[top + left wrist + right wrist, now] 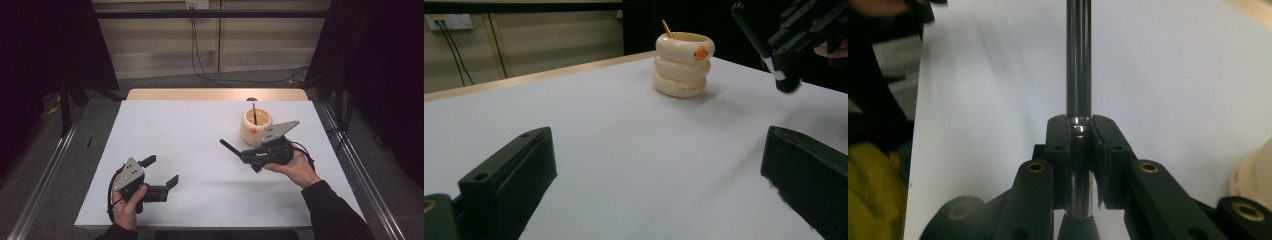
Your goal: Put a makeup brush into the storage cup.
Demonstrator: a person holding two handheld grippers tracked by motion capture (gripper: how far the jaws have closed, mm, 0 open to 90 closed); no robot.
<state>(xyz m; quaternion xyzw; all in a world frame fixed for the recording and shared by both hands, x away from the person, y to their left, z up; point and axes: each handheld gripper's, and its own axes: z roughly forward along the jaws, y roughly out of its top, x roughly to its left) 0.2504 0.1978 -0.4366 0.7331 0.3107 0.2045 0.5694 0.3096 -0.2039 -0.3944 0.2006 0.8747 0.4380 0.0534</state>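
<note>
- The right gripper [250, 157], right of centre in the high view, has its jaws pinched on a slim black makeup brush with a glossy handle and a dark bristle tuft [1078, 75]; it is held off the white table [190, 150].
- The brush's long axis runs up and left in the high view, handle tip away from the hand, tuft low near the jaws.
- The cream ringed ceramic cup with an orange duck mark [256, 127], already holding a thin stick, stands just behind this gripper, toward the upper right, so the brush likely has to swing upright over its mouth.
- The left gripper [162, 172], lower left, rests with jaws spread wide and empty, well apart from the cup.
</note>
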